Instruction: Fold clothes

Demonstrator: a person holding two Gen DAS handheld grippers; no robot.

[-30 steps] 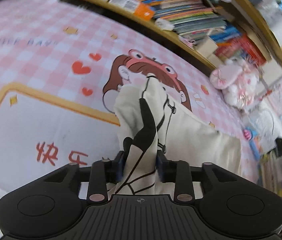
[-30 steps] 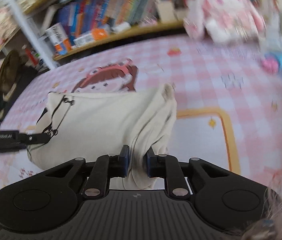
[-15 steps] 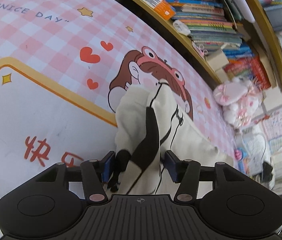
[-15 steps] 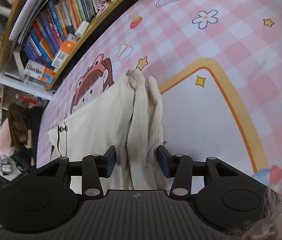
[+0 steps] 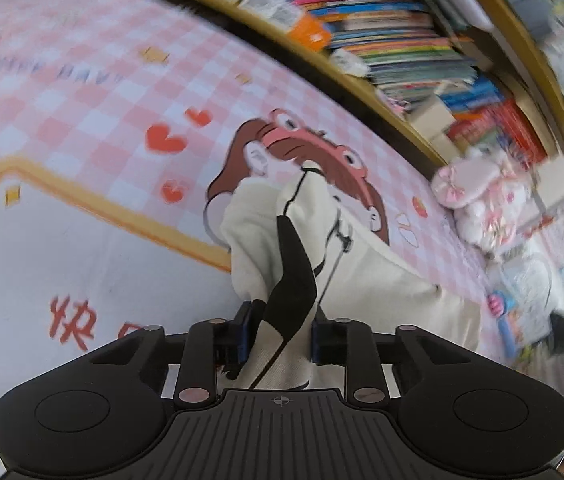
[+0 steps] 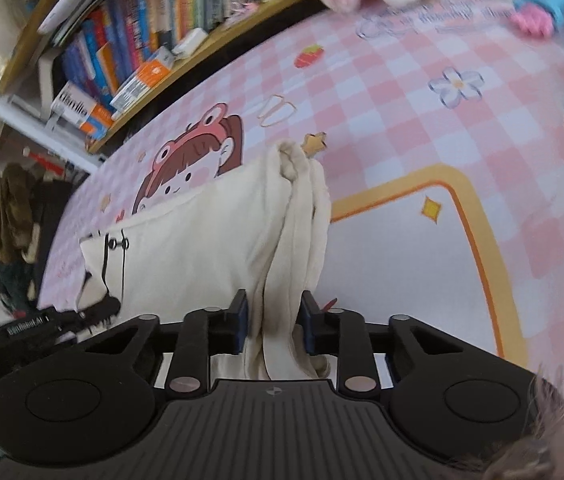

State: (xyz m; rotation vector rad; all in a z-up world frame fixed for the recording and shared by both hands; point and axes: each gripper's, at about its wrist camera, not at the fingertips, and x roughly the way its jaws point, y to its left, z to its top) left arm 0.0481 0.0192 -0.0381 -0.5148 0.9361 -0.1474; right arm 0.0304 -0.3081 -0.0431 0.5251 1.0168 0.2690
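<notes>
garment: a cream garment (image 5: 370, 280) with black trim and a thin black cord lies on the pink checked mat (image 5: 81, 112); one end is gathered up in each of your grippers; the flat stretch between them rests on the mat, over the cartoon girl print (image 6: 197, 160)
left gripper: your left gripper (image 5: 279, 336) has the end with the black trim bunched between its jaws; the jaws are closing and the pads already sit against the cloth on both sides
right gripper: your right gripper (image 6: 273, 320) has the plain cream end, folded in several layers, between its jaws; these are closing too, with the pads against the bundle
long axis: the garment runs from one gripper across to the other, so its length lies crosswise between your hands; each gripper looks along its own bunched end, out toward the shelf of books (image 6: 153, 32)
which hand is nearer: neither; each already sits on its own end; in the right view the left one shows at the far left, at the trimmed end
next move, my judgement: any fold turns on carrying both ends together, level, across that axis; check that all the layers are caught first
risk, my judgement: the thick right bundle may shed a layer if the pinch is shallow
</notes>
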